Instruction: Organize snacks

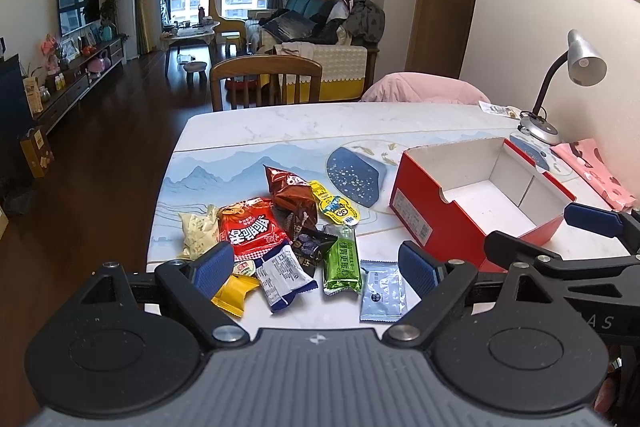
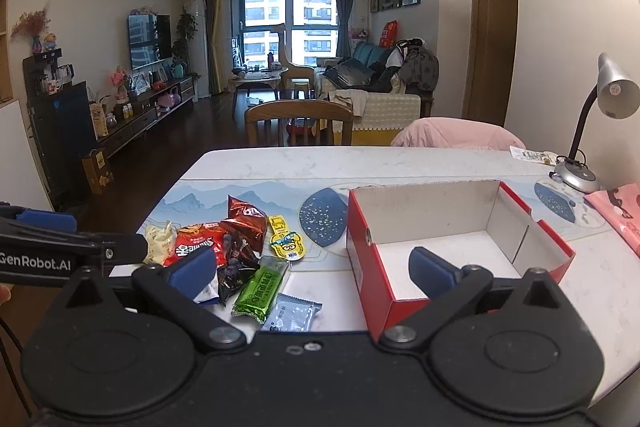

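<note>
At the left of the bench (image 1: 280, 131) lies a loose heap of snacks (image 1: 276, 239): a cream packet (image 1: 196, 231) farthest left, then a red bag (image 1: 250, 229), a brown bag (image 1: 288, 189), a yellow sachet (image 1: 336, 209), a green bar (image 1: 343, 261) and a pale blue sachet (image 1: 380, 291) nearest the box. The left gripper (image 1: 316, 267) hovers over the near edge of the heap, jaws wide apart and empty. To the right stands the red box (image 1: 480, 195), open and empty. The right gripper (image 2: 312, 267) hangs before it, jaws likewise spread, holding nothing. No snack looks packed yet; the next move calls for closing on one packet and carrying it right. Far right, a desk lamp (image 1: 580, 63); beyond, chairs and a living room.
</note>
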A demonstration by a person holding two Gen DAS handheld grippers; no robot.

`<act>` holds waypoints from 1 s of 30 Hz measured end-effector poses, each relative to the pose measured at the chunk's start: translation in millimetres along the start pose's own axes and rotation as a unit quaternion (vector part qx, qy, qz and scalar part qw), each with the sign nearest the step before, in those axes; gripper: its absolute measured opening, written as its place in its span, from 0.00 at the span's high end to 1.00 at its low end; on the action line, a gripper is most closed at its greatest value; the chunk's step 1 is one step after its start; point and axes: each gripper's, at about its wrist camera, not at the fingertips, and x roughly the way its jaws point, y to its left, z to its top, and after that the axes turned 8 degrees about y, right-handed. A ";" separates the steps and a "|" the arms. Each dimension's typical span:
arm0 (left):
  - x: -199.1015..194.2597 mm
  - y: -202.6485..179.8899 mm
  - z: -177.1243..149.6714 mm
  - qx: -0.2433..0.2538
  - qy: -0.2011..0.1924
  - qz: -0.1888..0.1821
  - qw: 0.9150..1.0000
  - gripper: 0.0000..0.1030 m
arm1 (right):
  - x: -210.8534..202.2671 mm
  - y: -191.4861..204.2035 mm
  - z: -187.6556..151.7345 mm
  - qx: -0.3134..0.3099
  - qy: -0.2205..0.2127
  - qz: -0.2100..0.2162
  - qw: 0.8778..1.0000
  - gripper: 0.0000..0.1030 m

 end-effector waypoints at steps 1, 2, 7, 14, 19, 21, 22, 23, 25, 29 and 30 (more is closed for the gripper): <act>0.0 0.0 0.0 -0.001 0.000 -0.001 1.000 0.13 | -0.7 0.1 -0.2 0.000 0.000 0.000 1.000 0.00; 0.0 0.1 0.1 -0.001 0.000 -0.001 1.000 0.13 | -0.7 -0.9 0.4 0.001 0.000 0.002 1.000 0.00; -0.2 -0.5 0.5 0.000 0.000 0.000 1.000 0.13 | -1.2 -1.0 0.7 0.001 0.000 0.000 1.000 0.00; 0.0 -0.3 0.5 -0.001 0.000 0.000 1.000 0.13 | -0.6 -3.4 1.4 0.003 0.004 -0.005 1.000 0.00; -0.8 -1.4 0.5 0.000 0.000 0.000 1.000 0.13 | -1.5 -3.9 0.4 0.002 0.004 -0.007 1.000 0.00; -0.7 -1.4 0.6 0.000 0.000 -0.001 1.000 0.13 | -1.9 -3.5 0.2 0.003 0.004 -0.007 1.000 0.00; -0.8 -1.4 0.5 0.000 0.000 -0.001 1.000 0.13 | -1.8 -3.2 0.2 0.002 0.004 -0.008 1.000 0.00; -0.8 -1.6 0.5 -0.001 0.000 -0.001 1.000 0.13 | -1.9 -3.3 0.3 0.001 0.004 -0.008 1.000 0.00; -0.9 -2.0 0.8 0.000 -0.001 0.000 1.000 0.13 | -1.7 -3.8 0.3 0.002 0.004 -0.007 1.000 0.00; -0.8 -2.0 0.7 0.000 0.000 0.000 1.000 0.13 | -1.5 -3.9 0.4 0.001 0.004 -0.008 1.000 0.00; -0.8 -2.0 0.7 -0.001 0.000 -0.001 1.000 0.13 | -1.5 -3.9 0.4 0.001 0.004 -0.008 1.000 0.00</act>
